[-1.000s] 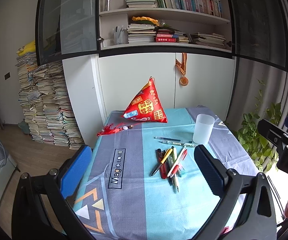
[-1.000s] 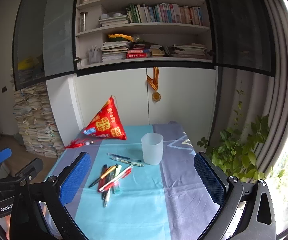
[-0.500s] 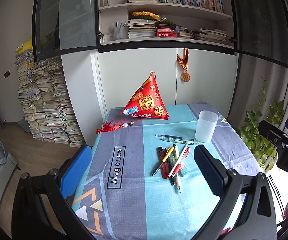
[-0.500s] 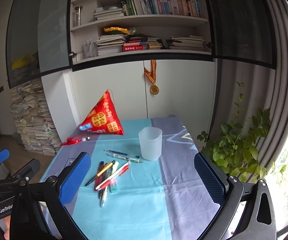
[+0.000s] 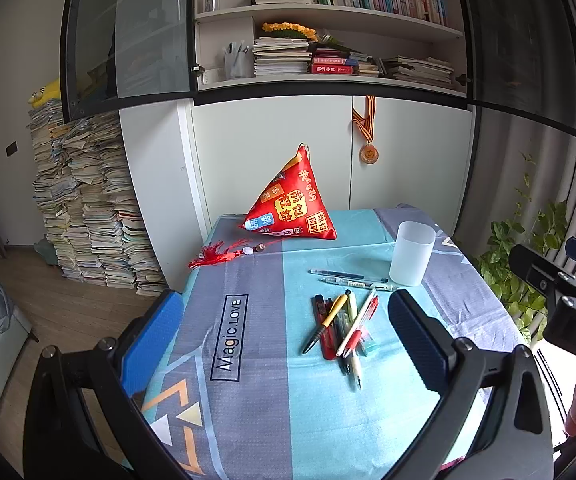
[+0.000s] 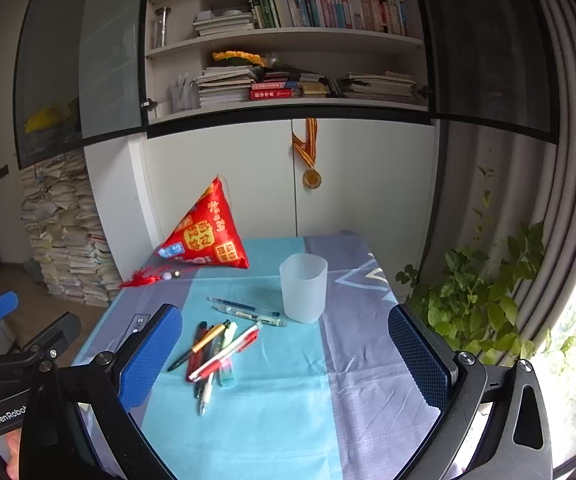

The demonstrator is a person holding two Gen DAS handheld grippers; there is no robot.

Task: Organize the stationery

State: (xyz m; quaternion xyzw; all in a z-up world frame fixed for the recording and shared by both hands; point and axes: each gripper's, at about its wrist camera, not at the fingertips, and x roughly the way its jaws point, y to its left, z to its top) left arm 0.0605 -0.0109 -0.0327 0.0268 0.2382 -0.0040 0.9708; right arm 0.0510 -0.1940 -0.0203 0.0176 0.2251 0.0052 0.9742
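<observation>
The left claw (image 5: 284, 336) is hovering over the near part of the bench (image 5: 248, 420), its blue pads spread wide and gripping nothing. The right claw (image 6: 284, 356) is also standing spread and empty above the bench — the two are well apart from each other. A loose pile of pens (image 5: 341, 326) is lying around the middle of the bench, on the light blue stripe of the cloth. Two more pens (image 5: 347, 276) are lying side by side just behind the pile, their tips near the frosted cup (image 5: 411, 258). The cup is standing upright toward the far right corner — a red triangular pouch (image 5: 291, 208) is sitting at the far edge.
</observation>
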